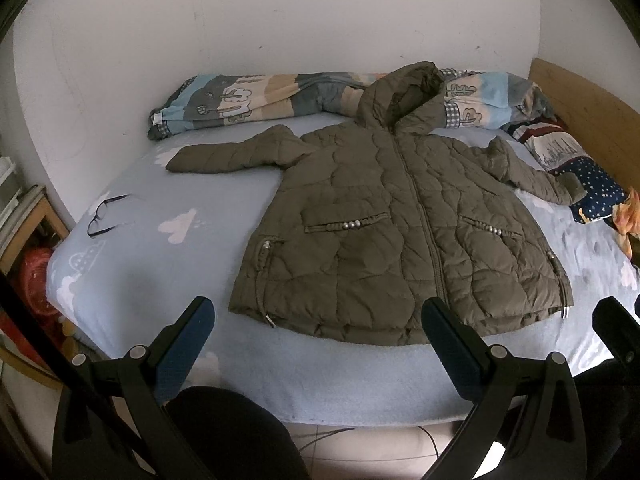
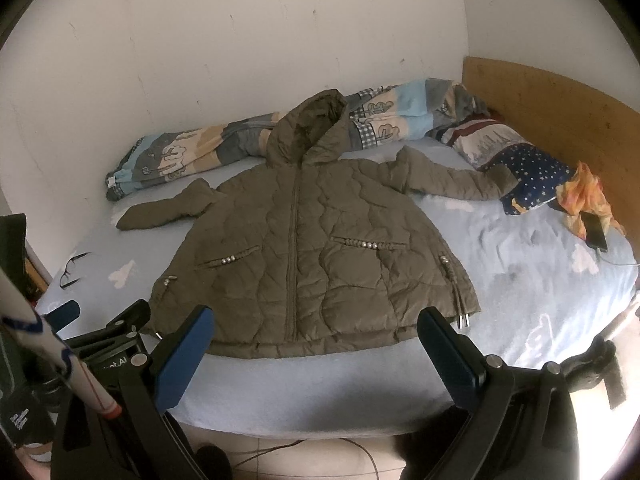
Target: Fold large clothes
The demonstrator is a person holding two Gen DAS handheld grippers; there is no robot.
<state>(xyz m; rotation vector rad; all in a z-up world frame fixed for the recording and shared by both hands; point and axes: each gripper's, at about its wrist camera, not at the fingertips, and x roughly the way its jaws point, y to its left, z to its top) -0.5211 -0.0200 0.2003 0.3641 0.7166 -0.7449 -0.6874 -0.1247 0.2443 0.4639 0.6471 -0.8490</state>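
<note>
An olive quilted hooded jacket [image 1: 392, 232] lies flat and zipped on the light blue bed [image 1: 168, 264], sleeves spread to both sides, hood toward the wall. It also shows in the right wrist view [image 2: 312, 256]. My left gripper [image 1: 316, 320] is open and empty, held just in front of the jacket's hem near the bed's front edge. My right gripper [image 2: 314, 330] is open and empty, also just short of the hem. The left gripper's body shows at the lower left of the right wrist view [image 2: 116, 328].
A rolled patterned duvet [image 1: 256, 100] lies along the wall. Pillows [image 1: 576, 160] and an orange cloth [image 2: 584, 196] with a phone [image 2: 596, 232] sit at the right by the wooden headboard [image 2: 552, 104]. Eyeglasses [image 1: 106, 214] lie on the left of the bed [image 2: 520, 280].
</note>
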